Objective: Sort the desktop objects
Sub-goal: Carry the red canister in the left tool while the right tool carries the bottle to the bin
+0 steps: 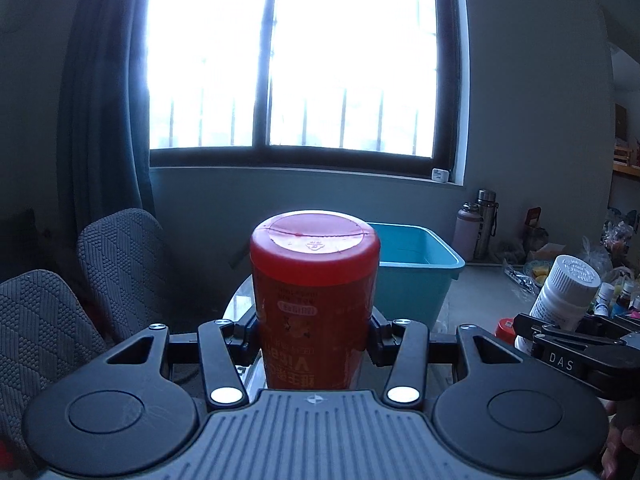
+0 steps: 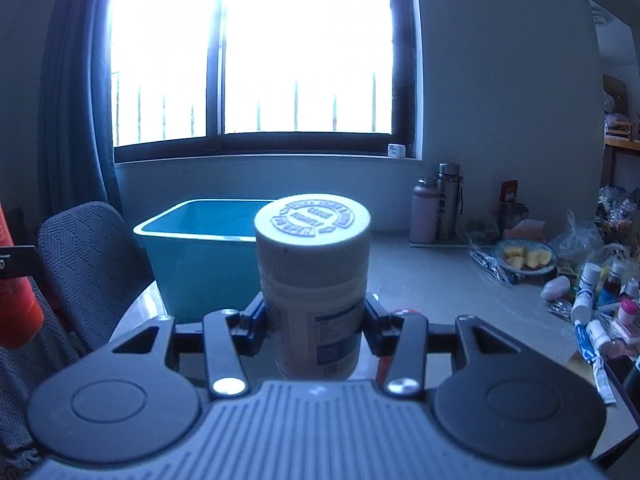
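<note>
Red canister (image 1: 315, 300) hides its own base behind the gripper body; small bottles (image 2: 596, 300) at right too tiny to read.

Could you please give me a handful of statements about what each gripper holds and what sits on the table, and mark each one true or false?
1. The left gripper is shut on a red canister. True.
2. The right gripper is open with nothing in it. False: it is shut on a white bottle.
3. The white bottle has no cap. False: a ribbed white cap with raised lettering is on it.
4. A teal bin stands on the table beyond both grippers. True.
5. Two flasks stand upright by the wall to the right of the bin. True.
</note>
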